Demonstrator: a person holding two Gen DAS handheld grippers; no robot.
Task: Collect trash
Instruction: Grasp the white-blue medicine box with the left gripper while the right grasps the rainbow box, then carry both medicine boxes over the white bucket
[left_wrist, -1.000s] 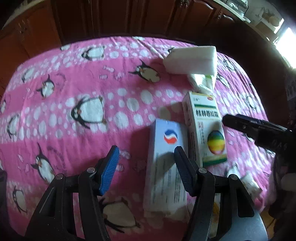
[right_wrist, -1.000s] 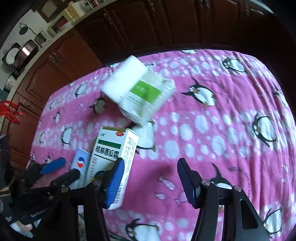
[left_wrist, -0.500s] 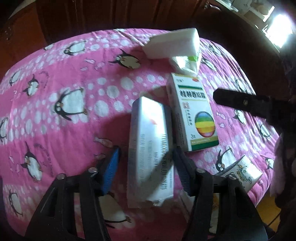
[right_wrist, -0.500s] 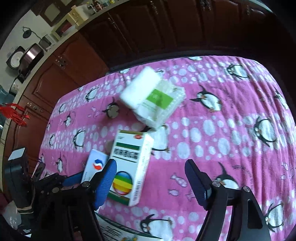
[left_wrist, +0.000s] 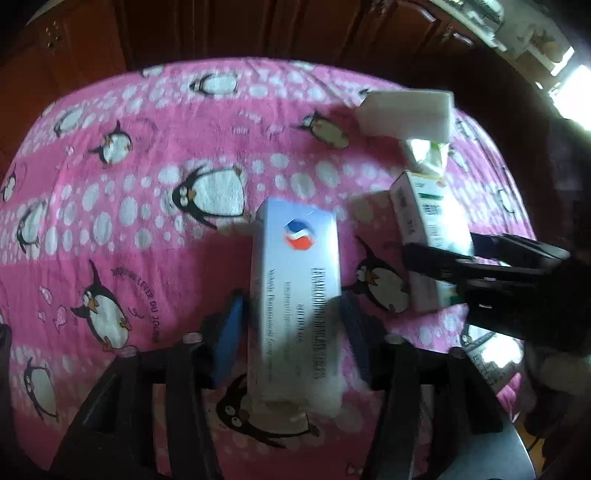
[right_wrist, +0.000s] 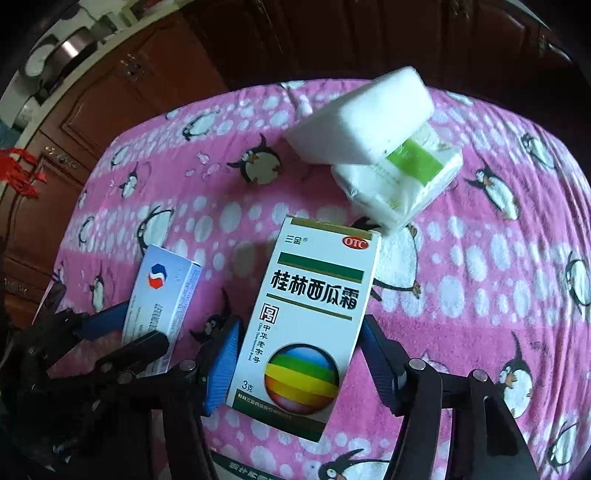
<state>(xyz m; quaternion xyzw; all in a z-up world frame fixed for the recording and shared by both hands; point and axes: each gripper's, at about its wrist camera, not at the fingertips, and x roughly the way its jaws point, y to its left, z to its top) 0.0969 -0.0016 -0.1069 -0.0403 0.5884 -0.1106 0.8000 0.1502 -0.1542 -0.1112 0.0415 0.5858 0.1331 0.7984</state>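
My left gripper (left_wrist: 291, 328) is shut on a long blue-and-white medicine box (left_wrist: 295, 291) and holds it over the pink penguin cloth (left_wrist: 147, 177). The box also shows in the right wrist view (right_wrist: 162, 295), between the left fingers. My right gripper (right_wrist: 301, 363) has its jaws closed against both sides of a white medicine box with a rainbow ball (right_wrist: 310, 325). That box shows in the left wrist view (left_wrist: 428, 236), with the right gripper (left_wrist: 461, 254) on it.
A white foam block (right_wrist: 362, 122) lies on a tissue pack with a green label (right_wrist: 406, 181) at the far side of the cloth. Another printed box (left_wrist: 487, 350) lies at the right near edge. Dark wooden cabinets (right_wrist: 147, 81) stand behind.
My left gripper closed on the blue-and-white box and lifted it. My right gripper moved onto the rainbow box and closed on its sides.
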